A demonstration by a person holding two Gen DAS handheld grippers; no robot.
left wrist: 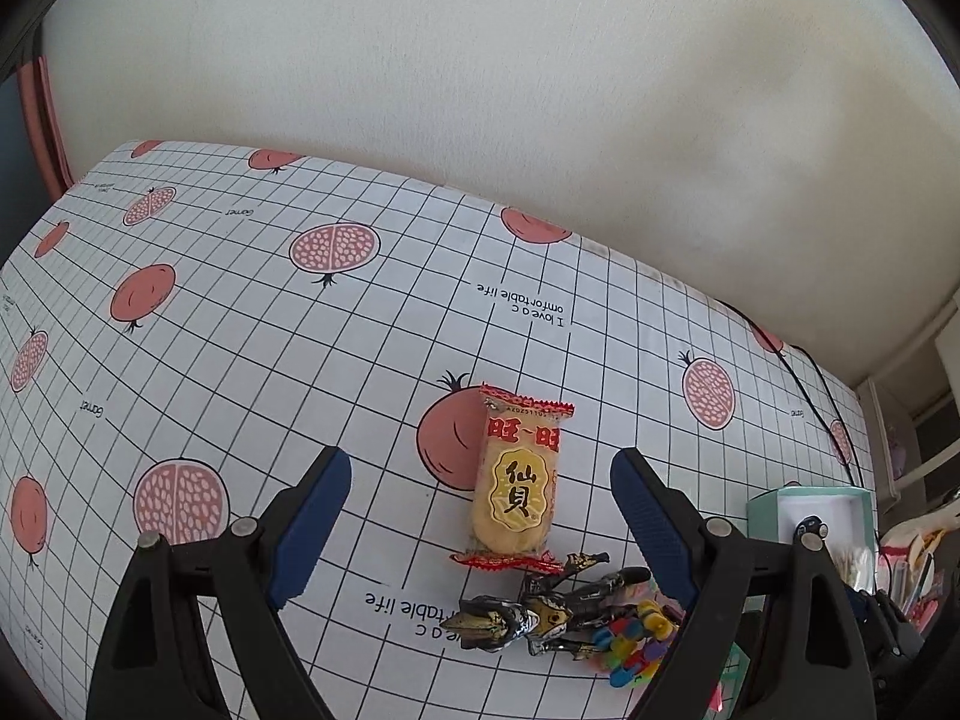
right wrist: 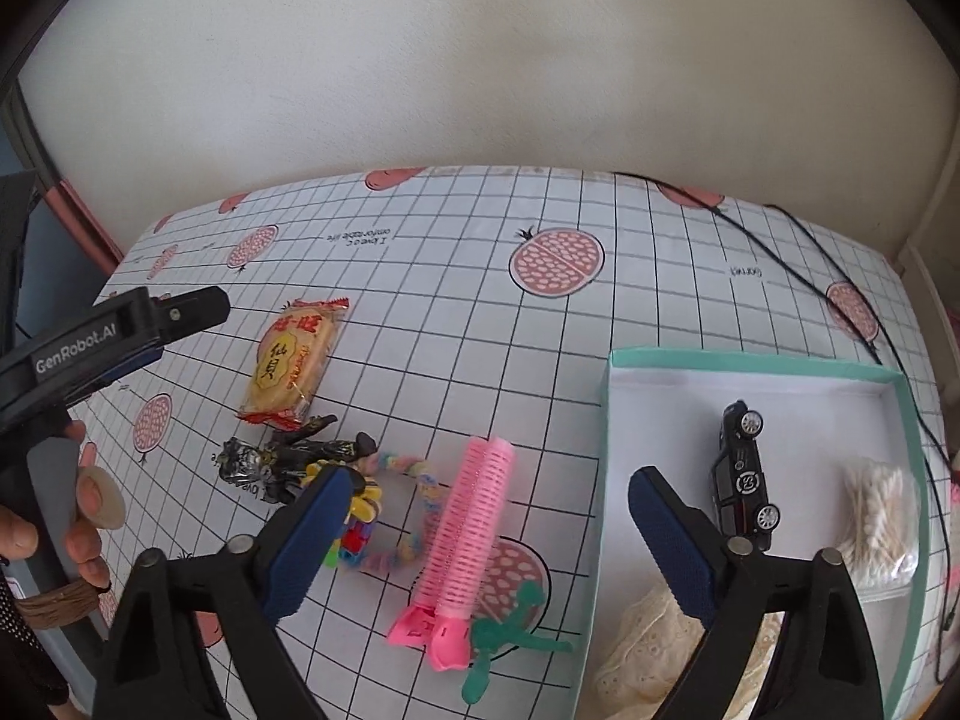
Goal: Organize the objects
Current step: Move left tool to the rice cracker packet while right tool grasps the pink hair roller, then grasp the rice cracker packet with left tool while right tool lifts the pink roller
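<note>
The tablecloth (right wrist: 456,324) looks smooth, faintly glossy, like vinyl; the snack pack (right wrist: 292,363) is shiny crinkled plastic film; the figure (right wrist: 282,461) has a metallic sheen; the curler (right wrist: 468,531) is ribbed matt pink plastic; the box (right wrist: 744,358) seems matt card; the car (right wrist: 743,474) is glossy black; the lace (right wrist: 645,654) is rough cream cloth; the finger pads (right wrist: 303,543) are textured blue rubber.

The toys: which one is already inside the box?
The little black toy car. It lies on its side inside the teal box. The dark action figure and colourful bead toy lie outside on the tablecloth.
</note>
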